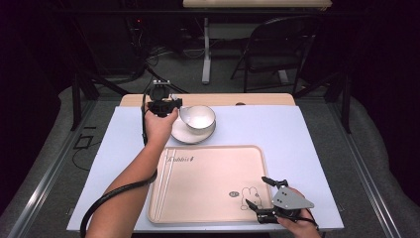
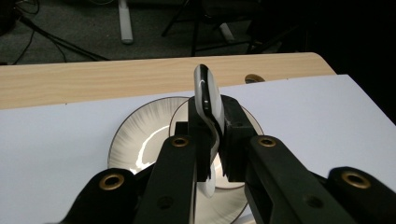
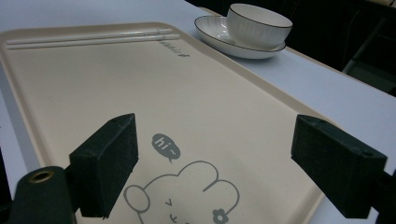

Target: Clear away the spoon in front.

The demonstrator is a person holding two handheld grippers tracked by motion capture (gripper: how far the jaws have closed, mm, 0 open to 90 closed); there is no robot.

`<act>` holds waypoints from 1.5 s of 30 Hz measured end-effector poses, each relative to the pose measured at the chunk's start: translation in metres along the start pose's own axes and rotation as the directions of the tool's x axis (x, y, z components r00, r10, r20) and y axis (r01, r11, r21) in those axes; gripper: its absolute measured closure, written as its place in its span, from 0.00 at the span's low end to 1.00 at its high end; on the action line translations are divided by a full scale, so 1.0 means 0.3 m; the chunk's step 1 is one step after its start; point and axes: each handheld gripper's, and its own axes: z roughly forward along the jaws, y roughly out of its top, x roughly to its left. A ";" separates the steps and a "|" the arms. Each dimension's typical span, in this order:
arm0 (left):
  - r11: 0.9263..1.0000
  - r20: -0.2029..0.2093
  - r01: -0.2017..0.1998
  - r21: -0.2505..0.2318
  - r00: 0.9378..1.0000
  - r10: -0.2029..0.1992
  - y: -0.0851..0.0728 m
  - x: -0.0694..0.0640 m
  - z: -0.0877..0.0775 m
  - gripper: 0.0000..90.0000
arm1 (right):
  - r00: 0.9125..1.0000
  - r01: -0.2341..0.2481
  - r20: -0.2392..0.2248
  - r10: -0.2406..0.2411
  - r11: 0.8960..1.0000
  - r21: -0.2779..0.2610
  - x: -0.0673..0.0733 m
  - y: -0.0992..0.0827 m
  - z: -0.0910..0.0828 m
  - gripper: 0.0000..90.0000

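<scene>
High view: left tongs [image 1: 171,105] sit at the far left of the desk [image 1: 307,148], just beside the bowl [image 1: 198,118], which stands on a plate [image 1: 190,135]. Left gripper view: the jaws are clamped on a white spoon [image 2: 205,95], gripped on its handle partway along; the spoon stands on edge, with its long axis running up and away from the tongs, the dark-rimmed end above the pads and the rest of it hanging below them over the plate [image 2: 135,140]. Right tongs [image 1: 262,196] rest over the near right corner of the tray [image 1: 208,173], jaws well apart with nothing between them; in the right gripper view the tray's rabbit print [image 3: 187,196] lies directly under the gap. Chopsticks [image 1: 166,178] lie along the tray's left edge, long axis running near to far. Key relation: the spoon is above and just left of the bowl, and the tray lies nearer the person from there. Judgement: the spoon is probably headed for the tray beside the chopsticks, so it would need laying parallel to them. The left hand carries it; the right is well apart, idle.
</scene>
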 end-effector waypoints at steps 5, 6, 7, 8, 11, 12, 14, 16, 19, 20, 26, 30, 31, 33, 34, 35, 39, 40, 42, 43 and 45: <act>1.000 0.013 -0.009 0.003 1.000 0.009 -0.012 0.007 -0.027 0.95 | 1.000 -0.001 0.001 0.001 1.000 0.001 0.000 0.000 0.001 0.16; 1.000 0.018 -0.009 0.004 1.000 0.009 -0.016 0.009 -0.034 0.95 | 1.000 0.003 -0.001 -0.003 1.000 0.000 0.000 0.001 0.001 0.16; 1.000 0.025 -0.014 0.006 1.000 0.013 -0.025 0.011 -0.049 0.95 | 1.000 0.004 0.000 -0.004 1.000 0.000 0.000 0.001 0.002 0.16; 1.000 0.029 -0.016 0.008 0.999 0.015 -0.029 0.012 -0.057 0.95 | 1.000 0.006 0.000 -0.006 1.000 0.002 0.000 0.001 0.002 0.16; 1.000 0.040 -0.020 0.007 0.999 0.019 -0.045 0.015 -0.082 0.95 | 1.000 0.005 0.000 -0.005 1.000 0.003 0.002 0.001 0.003 0.16; 1.000 0.040 -0.020 0.007 0.999 0.019 -0.045 0.015 -0.082 0.95 | 1.000 0.005 0.000 -0.005 1.000 0.003 0.002 0.001 0.003 0.16; 1.000 0.051 -0.025 0.013 0.998 0.024 -0.057 0.017 -0.097 0.95 | 1.000 0.006 0.001 -0.006 1.000 0.004 0.002 0.001 0.002 0.16; 0.999 0.063 -0.032 0.017 0.998 0.031 -0.077 0.018 -0.118 0.95 | 1.000 0.008 0.001 -0.008 1.000 0.004 0.002 0.001 0.002 0.16; 0.999 0.063 -0.032 0.017 0.998 0.031 -0.077 0.018 -0.118 0.95 | 1.000 0.007 0.001 -0.007 1.000 0.005 0.002 0.001 0.002 0.16; 0.999 0.063 -0.032 0.017 0.998 0.031 -0.077 0.018 -0.118 0.95 | 1.000 0.007 0.001 -0.007 1.000 0.005 0.002 0.001 0.002 0.16; 0.998 0.099 -0.043 0.042 0.994 0.039 -0.151 0.029 -0.171 0.94 | 1.000 0.010 0.000 -0.010 1.000 0.008 0.003 0.001 0.006 0.16; 0.998 0.106 -0.043 0.050 0.994 0.038 -0.178 0.039 -0.191 0.95 | 1.000 0.012 0.001 -0.012 1.000 0.010 0.003 0.000 0.007 0.16; 0.998 0.107 -0.045 0.051 0.994 0.039 -0.183 0.041 -0.195 0.95 | 1.000 0.012 0.000 -0.012 1.000 0.012 0.004 0.000 0.006 0.16; 0.997 0.108 -0.049 0.057 0.993 0.042 -0.194 0.047 -0.208 0.95 | 1.000 0.011 0.003 -0.011 1.000 0.011 0.004 0.000 0.005 0.16; 0.997 0.111 -0.050 0.059 0.993 0.043 -0.199 0.050 -0.215 0.95 | 1.000 0.010 0.003 -0.010 1.000 0.010 0.003 0.000 0.005 0.16; 0.997 0.111 -0.050 0.059 0.993 0.043 -0.199 0.050 -0.215 0.95 | 1.000 0.010 0.003 -0.010 1.000 0.010 0.003 0.000 0.005 0.16; 0.997 0.115 -0.055 0.062 0.992 0.047 -0.214 0.057 -0.242 0.95 | 1.000 0.008 0.003 -0.008 1.000 0.010 0.003 0.000 0.007 0.16; 0.996 0.118 -0.056 0.063 0.992 0.048 -0.218 0.058 -0.248 0.95 | 1.000 0.011 0.001 -0.011 1.000 0.011 0.005 0.000 0.008 0.16; 0.996 0.118 -0.059 0.061 0.992 0.051 -0.225 0.059 -0.257 0.95 | 1.000 0.012 0.001 -0.012 1.000 0.012 0.006 0.000 0.008 0.16; 0.996 0.123 -0.059 0.061 0.991 0.051 -0.233 0.059 -0.268 0.95 | 1.000 0.012 0.002 -0.012 1.000 0.013 0.006 0.000 0.008 0.16; 0.996 0.127 -0.064 0.064 0.990 0.055 -0.241 0.060 -0.278 0.95 | 1.000 0.012 0.002 -0.012 1.000 0.013 0.004 0.000 0.007 0.16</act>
